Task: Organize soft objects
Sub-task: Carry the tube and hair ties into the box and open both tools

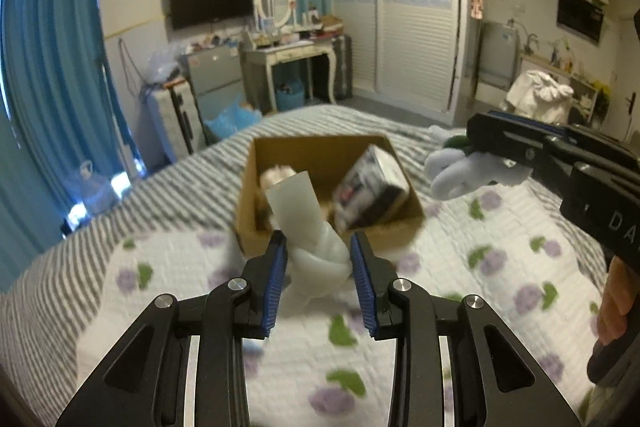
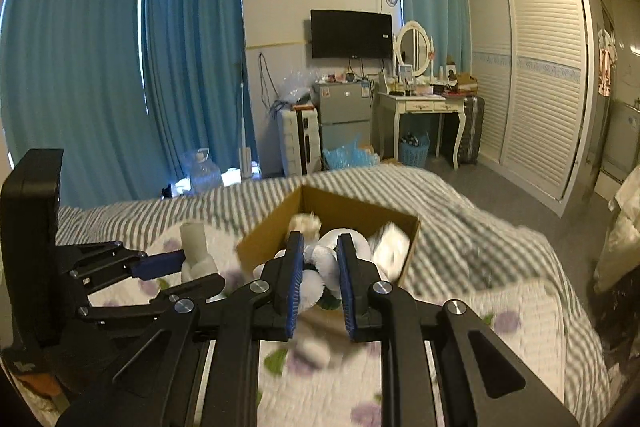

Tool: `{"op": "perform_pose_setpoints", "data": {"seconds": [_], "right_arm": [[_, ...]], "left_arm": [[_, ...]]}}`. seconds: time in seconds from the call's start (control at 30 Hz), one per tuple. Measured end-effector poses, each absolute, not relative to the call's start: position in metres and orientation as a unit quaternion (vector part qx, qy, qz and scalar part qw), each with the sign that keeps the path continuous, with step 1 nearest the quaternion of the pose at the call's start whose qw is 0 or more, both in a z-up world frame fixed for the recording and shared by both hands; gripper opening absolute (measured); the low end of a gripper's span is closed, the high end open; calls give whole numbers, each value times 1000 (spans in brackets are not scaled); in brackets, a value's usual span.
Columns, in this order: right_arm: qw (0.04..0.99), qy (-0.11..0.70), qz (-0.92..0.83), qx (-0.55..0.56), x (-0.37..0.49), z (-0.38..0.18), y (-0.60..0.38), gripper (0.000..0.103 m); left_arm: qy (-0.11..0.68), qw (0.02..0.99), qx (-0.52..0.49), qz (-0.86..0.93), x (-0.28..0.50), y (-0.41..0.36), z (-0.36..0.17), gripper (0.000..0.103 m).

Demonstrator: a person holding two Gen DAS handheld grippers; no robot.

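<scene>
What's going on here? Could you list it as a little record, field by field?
place: bed with a striped cover and a flowered quilt
box: open cardboard box on the bed, already holding some items, blurred
left gripper: shut on a knotted pale cloth, just short of the box
right gripper: shut on a white plush toy, at the box's near edge
likely next: both soft things go into the box

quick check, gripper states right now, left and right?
Left gripper: shut on the knotted pale cloth.
Right gripper: shut on the white plush toy, near the cardboard box.
</scene>
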State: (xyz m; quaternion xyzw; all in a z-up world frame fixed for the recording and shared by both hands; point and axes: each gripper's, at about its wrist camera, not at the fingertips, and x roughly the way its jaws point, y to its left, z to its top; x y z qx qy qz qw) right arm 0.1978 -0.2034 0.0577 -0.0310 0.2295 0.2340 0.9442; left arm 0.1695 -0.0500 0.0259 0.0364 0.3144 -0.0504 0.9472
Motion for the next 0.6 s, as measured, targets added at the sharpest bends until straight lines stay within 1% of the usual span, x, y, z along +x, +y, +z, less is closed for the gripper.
{"op": "perform_pose_setpoints", "data": {"seconds": [0.2, 0.43, 0.6], "right_arm": [[944, 229, 236, -26, 267, 54, -192, 17], [937, 257, 235, -23, 347, 16, -170, 17], [930, 280, 238, -8, 372, -13, -163, 17]], "left_arm": [[316, 947, 41, -46, 229, -46, 16, 31], [337, 938, 62, -51, 287, -48, -21, 31], [340, 936, 65, -64, 302, -45, -39, 31]]}}
